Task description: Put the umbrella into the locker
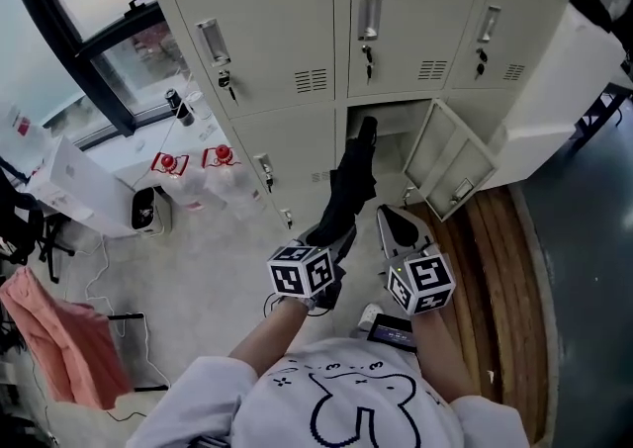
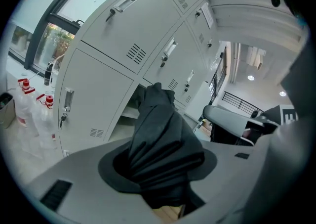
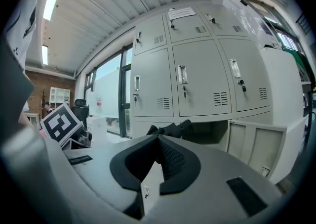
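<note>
1. The left gripper [image 1: 331,241] has its jaws partly closed on the near end of the folded black umbrella [image 1: 352,179]. In the left gripper view the fabric bunches up between them. The clamp looks firm, and I would not loosen it until the far end rests inside.
2. The right gripper [image 1: 401,230] is just beside it at 3 o'clock. It holds nothing, and its jaw tips meet. It seems best kept out of the umbrella's path, or used to steady the door if that swings.
3. From the left gripper the umbrella runs toward 12 o'clock, tilted slightly to 1. Its tip reaches the mouth of the open compartment [image 1: 396,125] in the bottom row of the locker [image 1: 287,11]. I cannot tell whether the tip has crossed the sill.
4. The tip sits close to the opening's left edge. Nudging it toward 1 o'clock before pushing would likely centre it and stop the fabric snagging on the frame.
5. The umbrella looks long for that space. Feeding it in low and slanting toward a back corner probably suits best.
6. The door [image 1: 447,164] hangs wide open at 2 o'clock from the grippers. Steer clear of it, since a knock could swing it into the way.
</note>
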Available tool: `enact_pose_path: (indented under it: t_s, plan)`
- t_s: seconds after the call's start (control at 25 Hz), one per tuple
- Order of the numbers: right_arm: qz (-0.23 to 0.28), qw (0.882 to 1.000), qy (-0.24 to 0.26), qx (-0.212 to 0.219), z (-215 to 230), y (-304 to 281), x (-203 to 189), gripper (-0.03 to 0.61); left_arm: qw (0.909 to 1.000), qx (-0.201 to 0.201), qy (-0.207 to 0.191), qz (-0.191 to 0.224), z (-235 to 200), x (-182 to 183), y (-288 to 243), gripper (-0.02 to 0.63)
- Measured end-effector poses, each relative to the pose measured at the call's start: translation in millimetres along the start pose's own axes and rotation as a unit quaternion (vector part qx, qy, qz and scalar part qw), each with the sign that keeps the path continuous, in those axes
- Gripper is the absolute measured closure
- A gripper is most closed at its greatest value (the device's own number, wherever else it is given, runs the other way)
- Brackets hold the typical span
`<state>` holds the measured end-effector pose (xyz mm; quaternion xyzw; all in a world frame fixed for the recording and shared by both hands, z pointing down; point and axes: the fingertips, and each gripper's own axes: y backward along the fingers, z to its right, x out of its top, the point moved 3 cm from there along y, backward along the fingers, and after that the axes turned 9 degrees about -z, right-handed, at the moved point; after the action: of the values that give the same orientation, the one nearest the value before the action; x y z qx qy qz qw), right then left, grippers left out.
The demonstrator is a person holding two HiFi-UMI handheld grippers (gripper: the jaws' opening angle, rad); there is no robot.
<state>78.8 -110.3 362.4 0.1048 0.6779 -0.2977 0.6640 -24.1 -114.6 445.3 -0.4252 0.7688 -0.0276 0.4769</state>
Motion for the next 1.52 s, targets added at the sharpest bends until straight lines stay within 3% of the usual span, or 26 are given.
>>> enact_pose_path:
  t_s: [0.36,0.68,1.2,1.52]
  plan:
    - [-0.034,0.998,0.007,0.045,60.9,-13.8,-9.8,0.565,0.9984,0.056,0.004,0.007,10.1,11.5,-71.7,0.4]
    - [-0.047,0.997,0.01,0.059,94.7,-21.6,-15.9,0.565,0.9964,0.083,0.014,0.0,4.8,18.1,-117.3,0.4]
    - [-0.065,0.997,-0.033,0.032,134.0,-82.4,-49.5,0.565,0.9923,0.121,-0.018,-0.019,-43.1,38.5,-193.4,0.4]
    - [-0.074,0.996,-0.046,0.017,149.2,-96.8,-95.2,0.565,0.9885,0.146,-0.038,-0.012,-68.4,44.5,-235.0,0.4]
